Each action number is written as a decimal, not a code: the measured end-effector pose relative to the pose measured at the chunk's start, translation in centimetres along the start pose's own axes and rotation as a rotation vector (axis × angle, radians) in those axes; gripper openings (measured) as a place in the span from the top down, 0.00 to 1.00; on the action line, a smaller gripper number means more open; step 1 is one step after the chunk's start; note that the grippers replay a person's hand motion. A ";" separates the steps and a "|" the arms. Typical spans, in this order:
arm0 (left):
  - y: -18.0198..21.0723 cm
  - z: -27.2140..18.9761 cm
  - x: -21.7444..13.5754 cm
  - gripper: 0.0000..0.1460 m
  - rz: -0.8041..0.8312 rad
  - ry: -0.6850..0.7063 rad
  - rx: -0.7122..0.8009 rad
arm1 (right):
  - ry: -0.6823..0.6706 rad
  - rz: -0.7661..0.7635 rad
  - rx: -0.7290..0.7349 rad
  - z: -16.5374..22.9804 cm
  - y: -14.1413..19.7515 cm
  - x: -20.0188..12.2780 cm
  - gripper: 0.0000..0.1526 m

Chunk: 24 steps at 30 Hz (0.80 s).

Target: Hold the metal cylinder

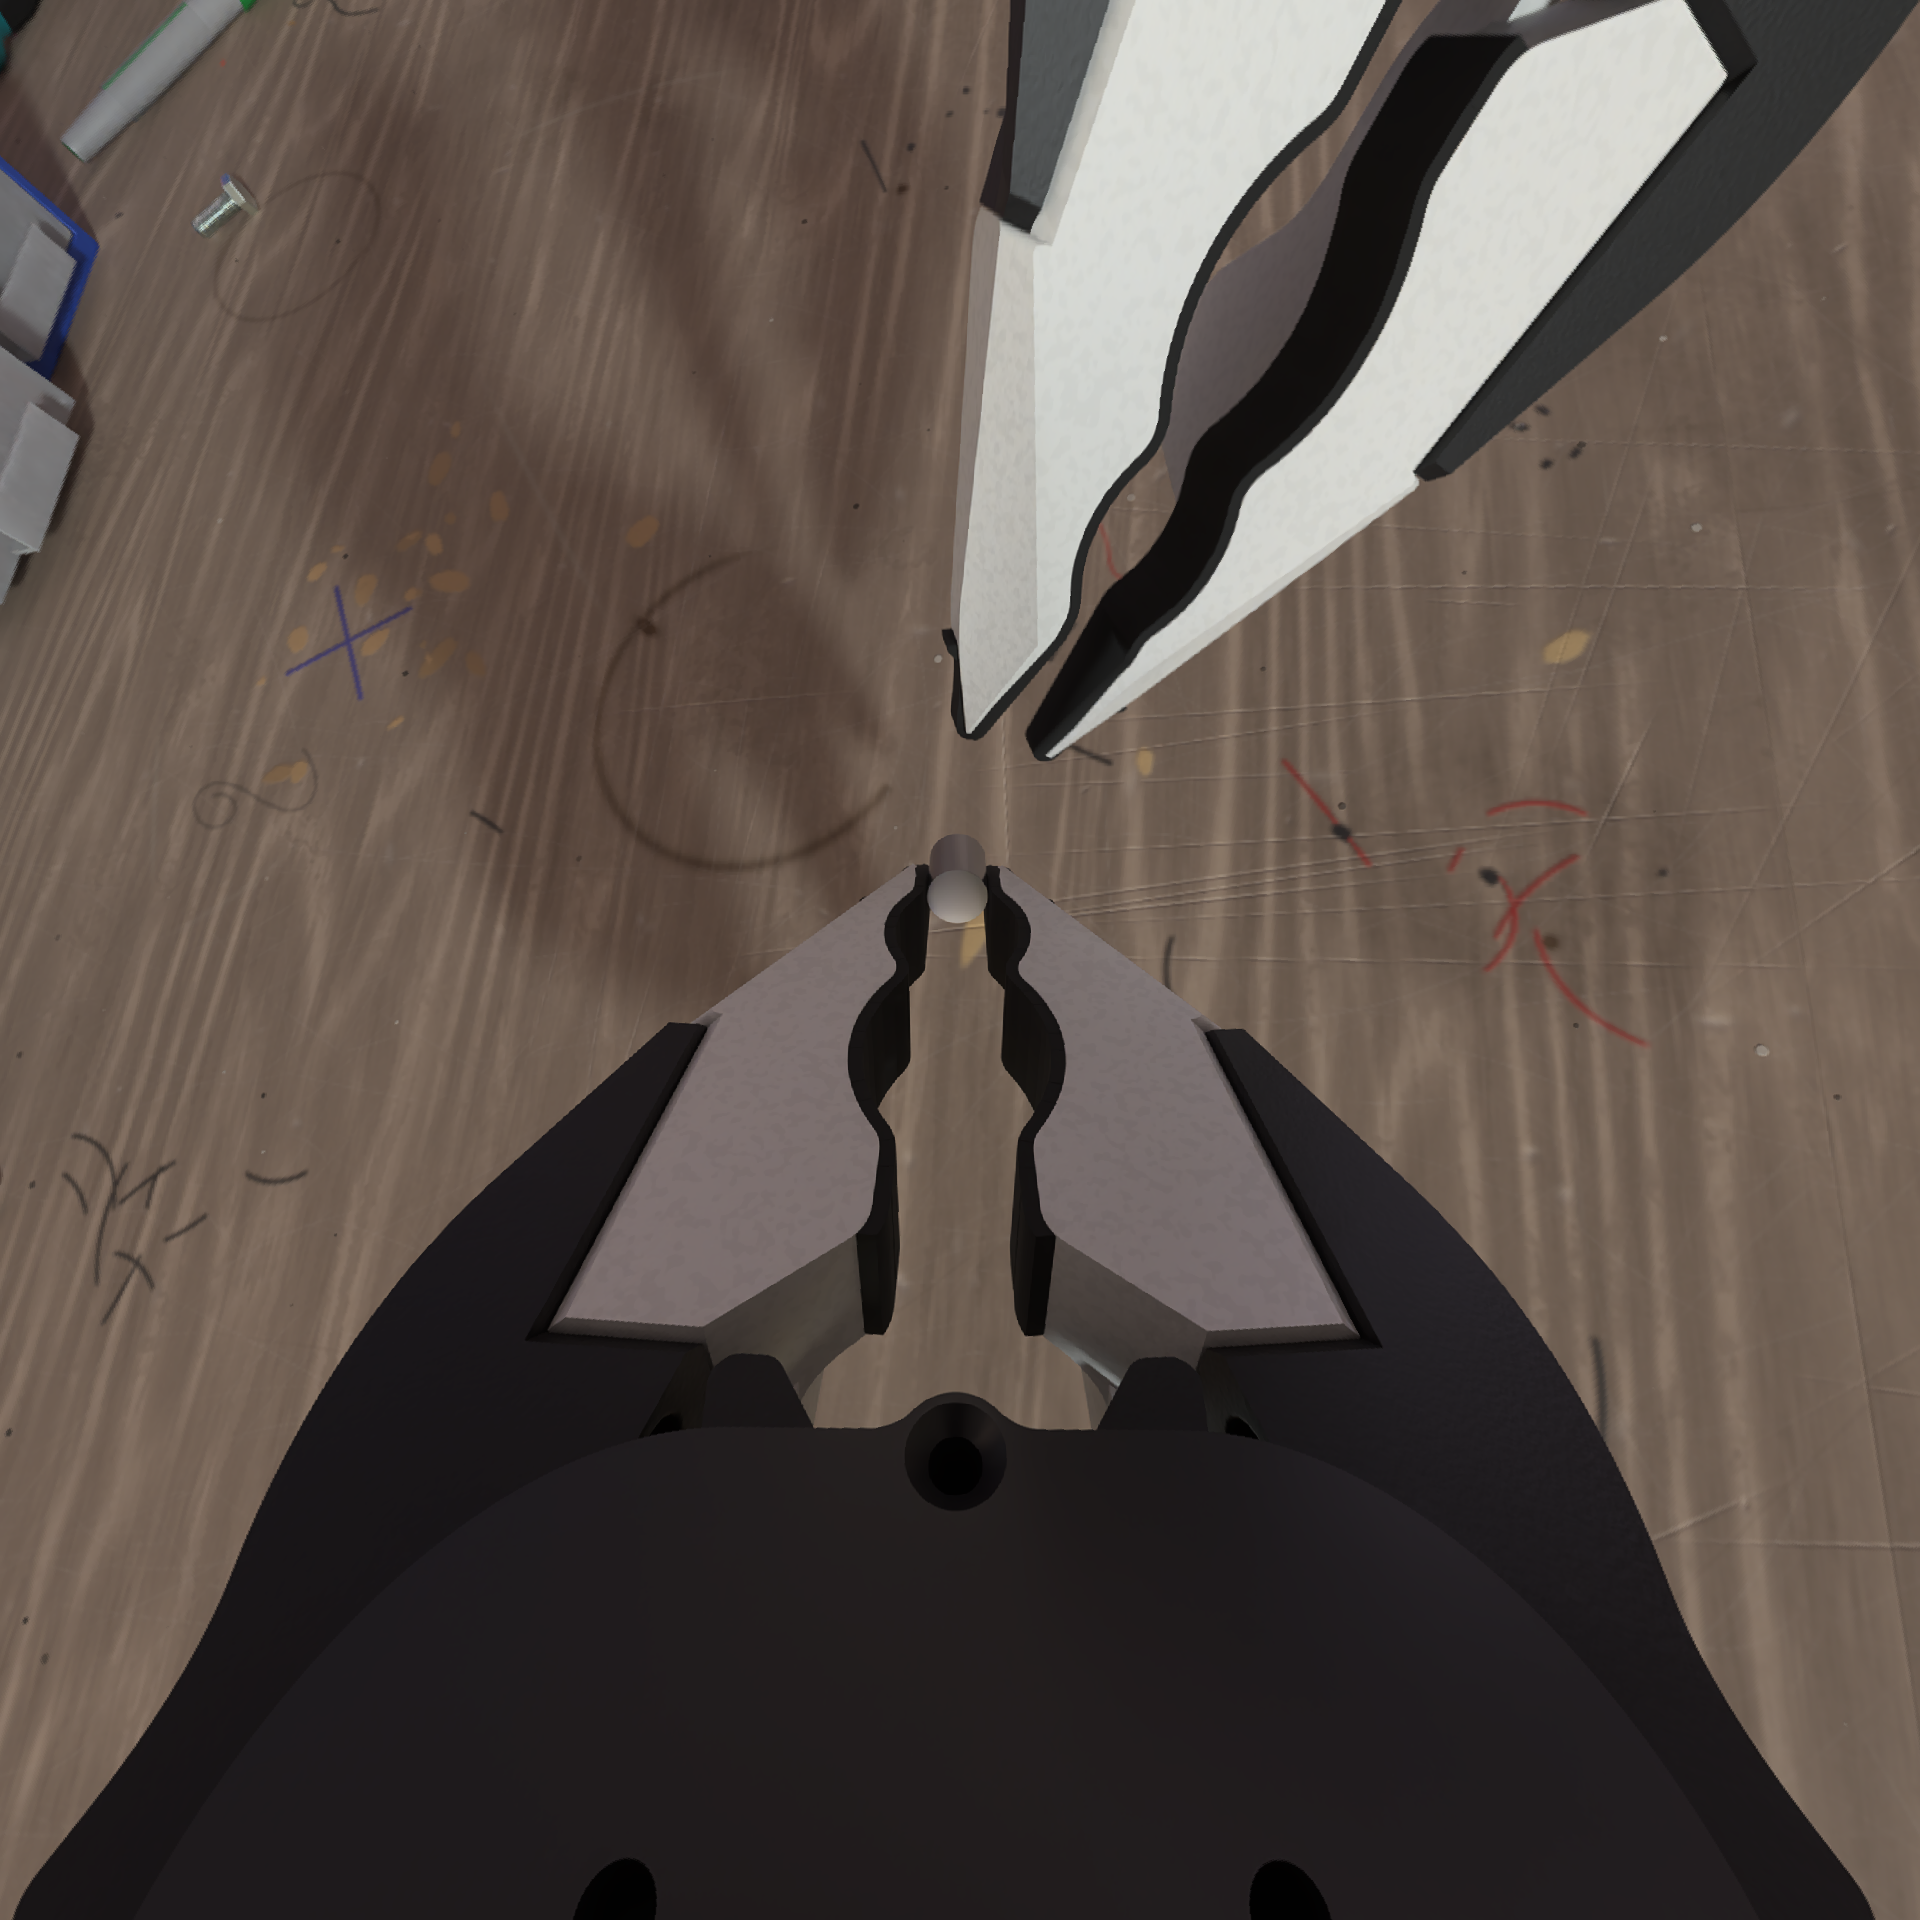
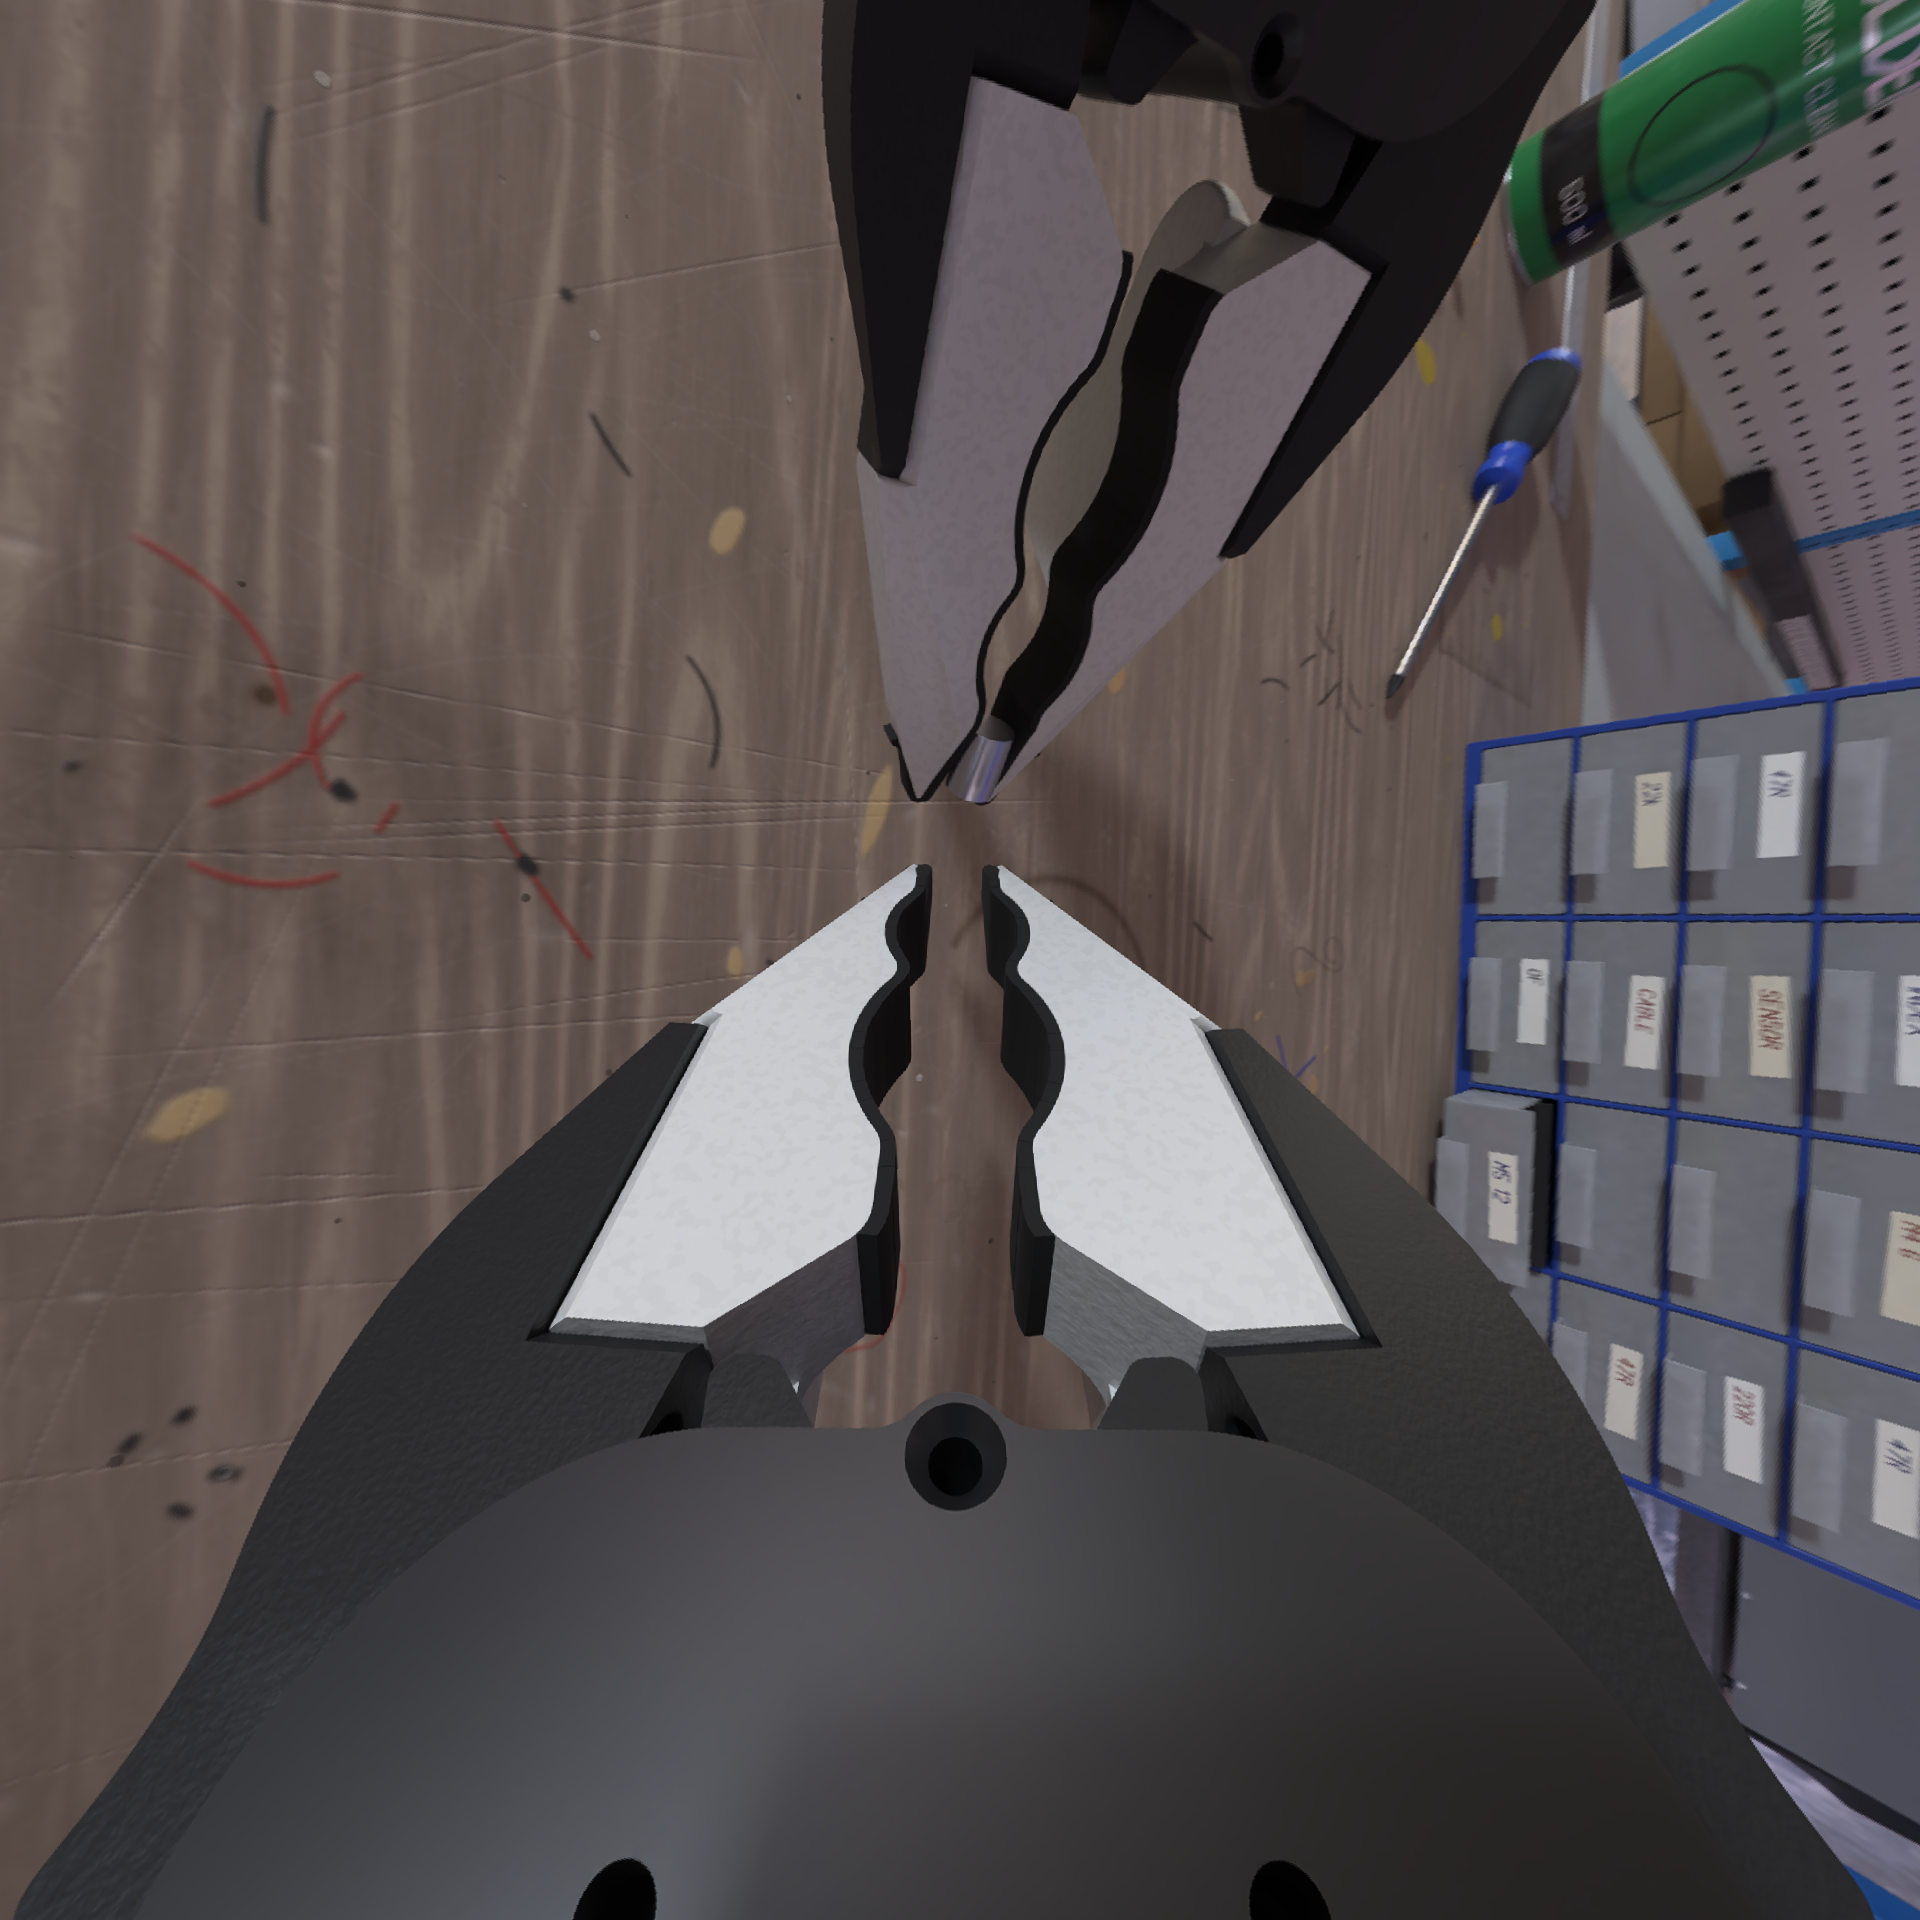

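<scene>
The metal cylinder [image 1: 956,891] is small, short and silvery. It stands on end between the fingertips of my left gripper [image 1: 956,883], which is shut on it just above the scratched wooden bench. In the right wrist view the cylinder [image 2: 985,767] shows pinched at the tips of the left gripper [image 2: 961,779], which points toward my right gripper. My right gripper [image 2: 956,878] has its jaws a narrow gap apart with nothing between them. Its tips are close to the cylinder but not touching it. It also shows at the top of the left wrist view [image 1: 1003,736].
A bolt [image 1: 223,208], a white and green tube [image 1: 156,73] and blue-edged bins [image 1: 31,343] lie far left. A green can [image 2: 1683,135], a blue-handled screwdriver [image 2: 1475,520], a blue drawer cabinet [image 2: 1704,1091] and a pegboard [image 2: 1787,312] stand to the right gripper's right.
</scene>
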<state>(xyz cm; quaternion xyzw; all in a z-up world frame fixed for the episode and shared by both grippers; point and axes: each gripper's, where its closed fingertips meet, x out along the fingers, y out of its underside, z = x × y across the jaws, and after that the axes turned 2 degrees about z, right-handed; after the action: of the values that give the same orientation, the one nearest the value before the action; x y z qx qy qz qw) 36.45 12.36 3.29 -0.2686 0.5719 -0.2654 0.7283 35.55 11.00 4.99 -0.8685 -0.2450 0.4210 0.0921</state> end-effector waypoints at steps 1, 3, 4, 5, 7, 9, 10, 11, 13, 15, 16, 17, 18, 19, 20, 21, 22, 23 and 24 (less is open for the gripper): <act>0.0 0.0 0.0 0.93 -0.001 0.001 -0.003 | -0.016 0.007 0.010 0.1 0.0 0.1 0.93; 0.0 0.0 0.0 0.93 0.000 0.000 0.003 | -0.024 -0.015 0.015 0.2 -0.4 0.1 0.92; 0.0 -0.1 0.0 0.93 0.000 -0.001 0.008 | -0.028 -0.025 0.020 0.2 -0.5 0.2 0.92; 0.0 -0.1 0.0 0.93 0.000 -0.003 0.010 | -0.034 -0.026 0.027 0.2 -0.5 0.3 0.92; 0.0 -0.1 0.0 0.93 0.000 -0.005 0.014 | -0.052 0.011 0.029 0.4 -0.1 0.6 0.92; 0.0 -0.1 0.0 0.93 0.000 -0.006 0.017 | -0.055 0.027 0.025 0.5 0.0 0.8 0.92; 0.0 -0.1 0.0 0.93 0.000 -0.006 0.017 | -0.055 0.024 0.030 0.6 0.0 0.9 0.91; 0.0 -0.1 0.1 0.93 0.000 -0.006 0.017 | -0.057 0.022 0.036 0.6 0.0 0.9 0.91; 0.0 -0.1 0.1 0.93 0.001 -0.009 0.016 | -0.054 0.022 0.034 0.6 0.0 0.8 0.91; 0.0 -0.1 0.1 0.93 0.003 -0.015 0.023 | -0.044 0.031 0.020 0.6 0.1 0.9 0.91; 0.0 -0.1 0.1 0.93 0.004 -0.016 0.025 | -0.038 0.038 0.011 0.6 0.1 0.9 0.91; 0.0 -0.1 0.1 0.93 0.004 -0.017 0.026 | -0.030 0.046 0.001 0.6 0.1 1.0 0.90; 0.0 0.0 0.1 0.93 0.005 -0.017 0.026 | -0.022 0.055 0.000 0.5 0.1 1.0 0.90; 0.0 0.0 0.1 0.93 0.004 -0.015 0.023 | -0.016 0.065 0.006 0.5 0.1 1.1 0.90; 0.0 0.0 0.1 0.93 0.004 -0.013 0.019 | -0.010 0.076 0.011 0.5 0.0 1.2 0.90; 0.0 0.0 0.1 0.93 0.004 -0.012 0.017 | -0.002 0.087 0.011 0.5 0.0 1.2 0.90; 0.0 0.0 0.1 0.93 0.004 -0.012 0.017 | 0.008 0.097 0.005 0.4 0.0 1.2 0.90; 0.0 0.0 0.1 0.93 0.003 -0.011 0.014 | 0.015 0.103 -0.005 0.4 0.0 1.2 0.90; 0.0 0.0 0.1 0.93 0.003 -0.011 0.013 | 0.022 0.109 -0.015 0.4 0.0 1.2 0.90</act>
<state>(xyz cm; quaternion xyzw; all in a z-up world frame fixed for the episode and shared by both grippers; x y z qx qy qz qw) 36.45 12.31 3.20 -0.2646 0.5667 -0.2666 0.7334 35.89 11.57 3.86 -0.8858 -0.1994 0.4139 0.0654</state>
